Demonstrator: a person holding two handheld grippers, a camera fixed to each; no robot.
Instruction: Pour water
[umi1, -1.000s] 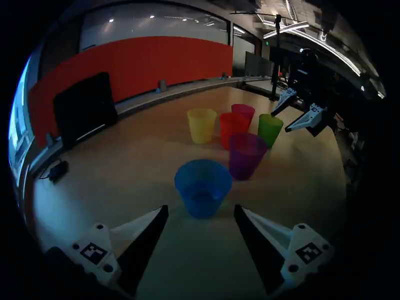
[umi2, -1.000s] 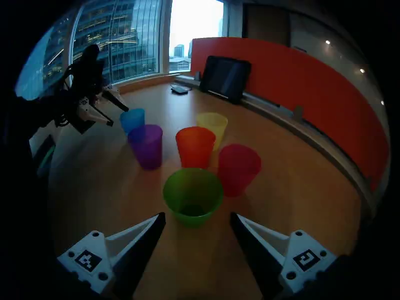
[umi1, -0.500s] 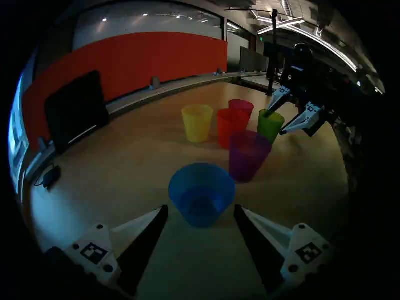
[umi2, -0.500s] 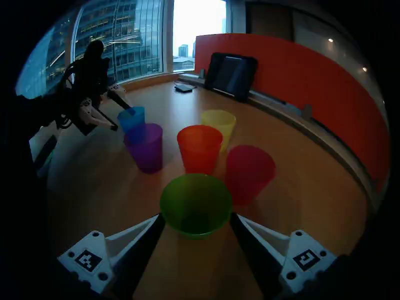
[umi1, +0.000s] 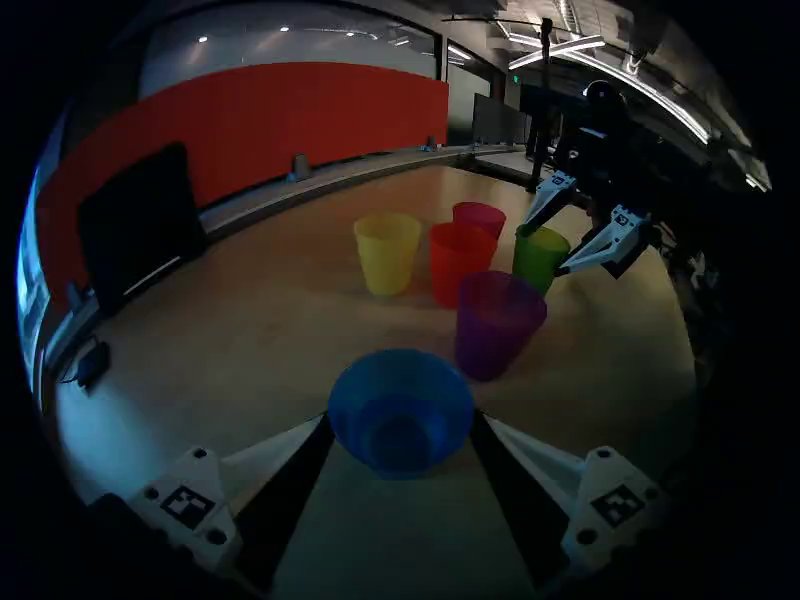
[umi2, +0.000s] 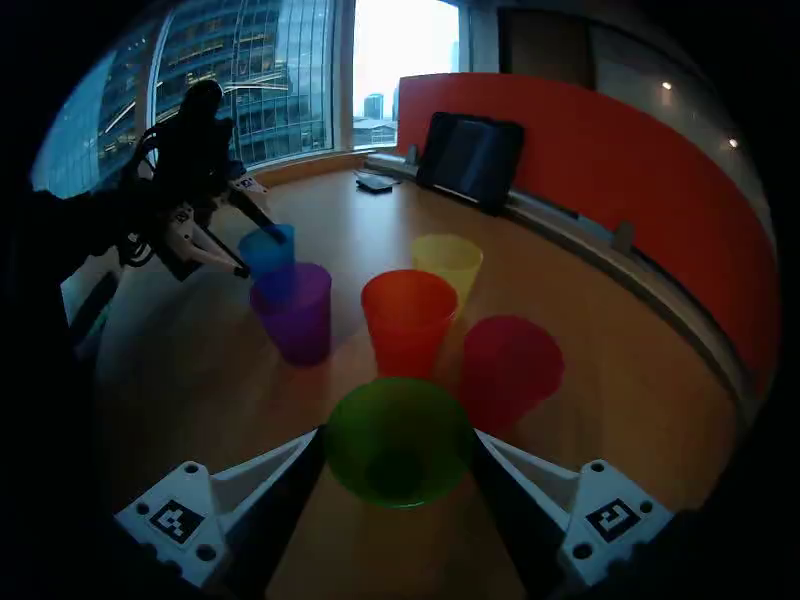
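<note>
Left gripper (umi1: 400, 420): jaws spread wide, blue cup (umi1: 400, 445) sitting dead ahead between the fingers, tips level with its rim on both sides. Can't tell if the pads touch the wall yet. Right gripper (umi2: 397, 435): same picture with the green cup (umi2: 398, 450), jaws apart, cup centred between the tips, contact unclear. Both cups stand upright on the table (umi1: 250, 320), mouths up, long axis vertical and square to the finger plane, so a straight squeeze should grab the sidewalls. Each gripper is far nearer its own cup; the other's is across the cluster. From the left gripper, the purple cup (umi1: 495, 325) is just ahead and right of blue, near but apart, then orange (umi1: 455, 262), yellow (umi1: 387, 252) and red (umi1: 480, 218) farther ahead. From the right gripper, orange is straight ahead of green, red ahead-right and very close. Water level in either cup isn't readable. My read: pre-grasp on both. Tapered thin plastic could ride up out of the jaws, and lifting green risks clipping red.
</note>
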